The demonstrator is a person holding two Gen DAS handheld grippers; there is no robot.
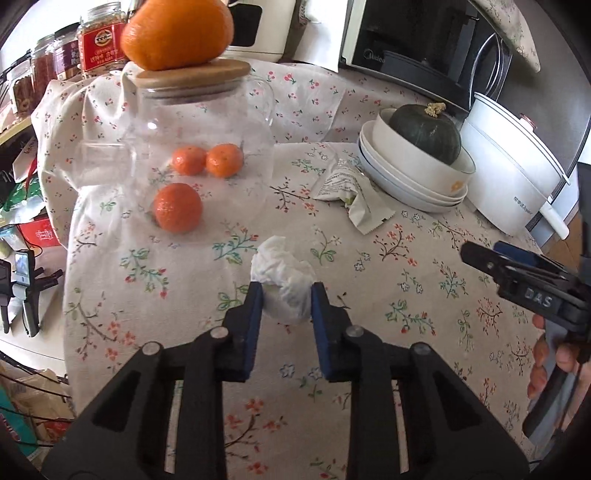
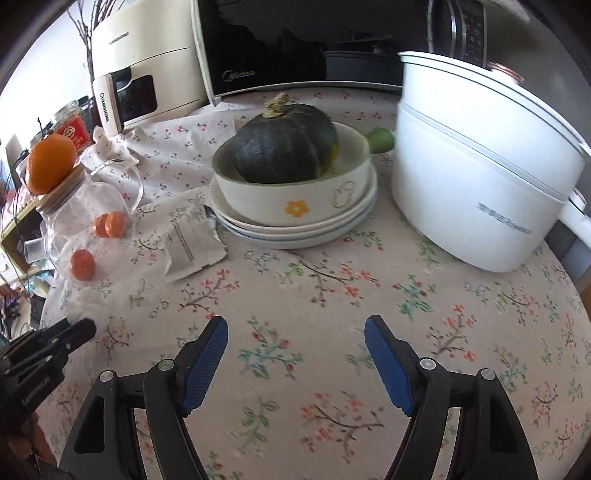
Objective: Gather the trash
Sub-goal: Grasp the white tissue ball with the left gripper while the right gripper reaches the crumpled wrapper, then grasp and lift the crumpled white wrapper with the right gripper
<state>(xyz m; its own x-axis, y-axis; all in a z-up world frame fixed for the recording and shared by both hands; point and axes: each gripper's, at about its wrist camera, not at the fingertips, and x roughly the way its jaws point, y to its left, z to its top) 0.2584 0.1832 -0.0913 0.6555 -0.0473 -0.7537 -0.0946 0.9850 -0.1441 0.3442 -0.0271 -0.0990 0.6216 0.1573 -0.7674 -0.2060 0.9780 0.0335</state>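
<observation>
A crumpled white tissue (image 1: 284, 284) sits between the blue pads of my left gripper (image 1: 287, 295), which is shut on it just above the floral tablecloth (image 1: 406, 288). An empty white snack wrapper (image 1: 351, 192) lies flat beside the stacked plates; it also shows in the right wrist view (image 2: 188, 236). My right gripper (image 2: 295, 332) is open and empty over the cloth, and it shows at the right edge of the left wrist view (image 1: 524, 280). The left gripper shows at the left edge of the right wrist view (image 2: 48, 347).
A glass jar (image 1: 199, 136) with a wooden lid carries an orange (image 1: 177, 33); three mandarins (image 1: 177, 208) lie by it. A green pumpkin (image 2: 284, 147) sits in a bowl on stacked plates (image 2: 295, 229). A white electric pot (image 2: 480, 166) stands right, a microwave (image 2: 295, 44) behind.
</observation>
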